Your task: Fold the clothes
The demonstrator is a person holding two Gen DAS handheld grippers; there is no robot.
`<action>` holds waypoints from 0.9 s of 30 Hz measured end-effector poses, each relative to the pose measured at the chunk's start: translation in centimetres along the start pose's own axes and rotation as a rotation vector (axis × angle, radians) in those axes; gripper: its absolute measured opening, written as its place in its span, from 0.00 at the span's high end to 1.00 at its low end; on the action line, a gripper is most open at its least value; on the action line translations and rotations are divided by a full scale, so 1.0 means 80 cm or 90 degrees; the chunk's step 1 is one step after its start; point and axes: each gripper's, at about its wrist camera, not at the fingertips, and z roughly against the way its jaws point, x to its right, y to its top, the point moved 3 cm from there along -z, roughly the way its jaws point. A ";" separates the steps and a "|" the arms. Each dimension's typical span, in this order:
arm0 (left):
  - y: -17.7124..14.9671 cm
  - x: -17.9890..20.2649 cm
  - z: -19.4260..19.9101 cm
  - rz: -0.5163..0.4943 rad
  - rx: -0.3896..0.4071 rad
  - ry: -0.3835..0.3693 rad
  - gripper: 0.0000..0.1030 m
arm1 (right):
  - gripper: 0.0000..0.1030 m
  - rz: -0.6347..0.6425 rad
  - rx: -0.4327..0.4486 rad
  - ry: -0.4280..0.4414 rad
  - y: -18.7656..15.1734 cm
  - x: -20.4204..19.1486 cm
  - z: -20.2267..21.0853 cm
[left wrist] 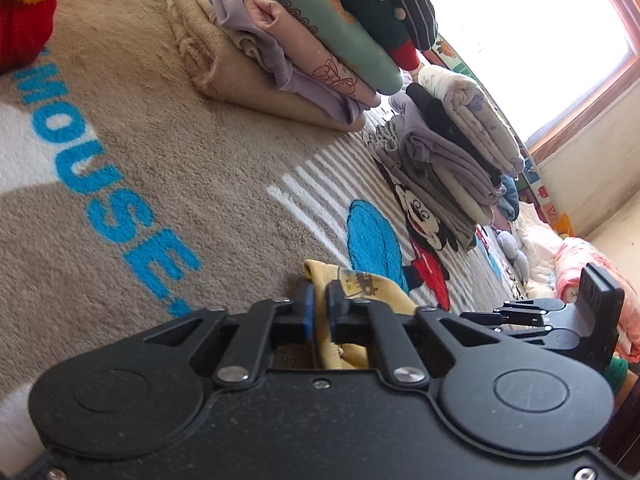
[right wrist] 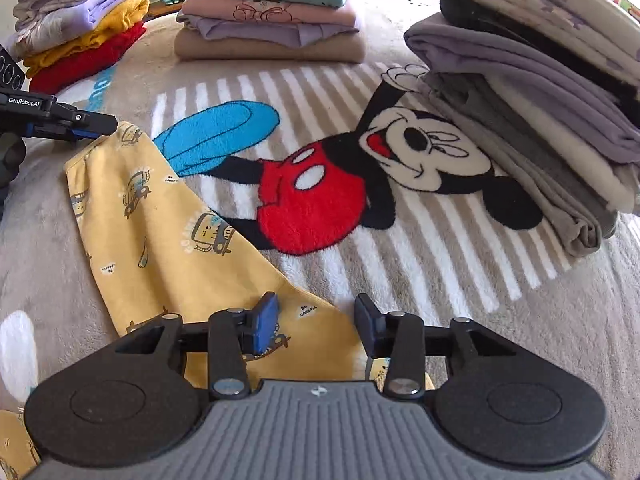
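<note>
A yellow garment [right wrist: 160, 232] printed with small cartoon vehicles lies stretched flat on the blanket, running from far left to near centre in the right wrist view. My left gripper [left wrist: 318, 312] is shut on one end of that yellow garment [left wrist: 360, 284], the cloth pinched between its blue pads. From the right wrist view, the left gripper [right wrist: 96, 126] reaches in from the left edge to the garment's far corner. My right gripper [right wrist: 316, 320] stands open over the near end, its blue pads apart with flat cloth beneath the gap.
The plush grey blanket [right wrist: 400, 280] has a cartoon mouse and white stripes. Stacks of folded clothes stand around it: a red and yellow stack [right wrist: 80, 36] far left, a beige-based stack [right wrist: 272, 20] at the back, a grey and lilac stack [right wrist: 540, 100] on the right. A bright window [left wrist: 540, 40] lies beyond.
</note>
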 end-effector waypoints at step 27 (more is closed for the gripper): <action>-0.017 0.058 0.044 -0.195 0.114 0.045 0.71 | 0.79 0.006 0.120 -0.175 0.005 -0.039 0.033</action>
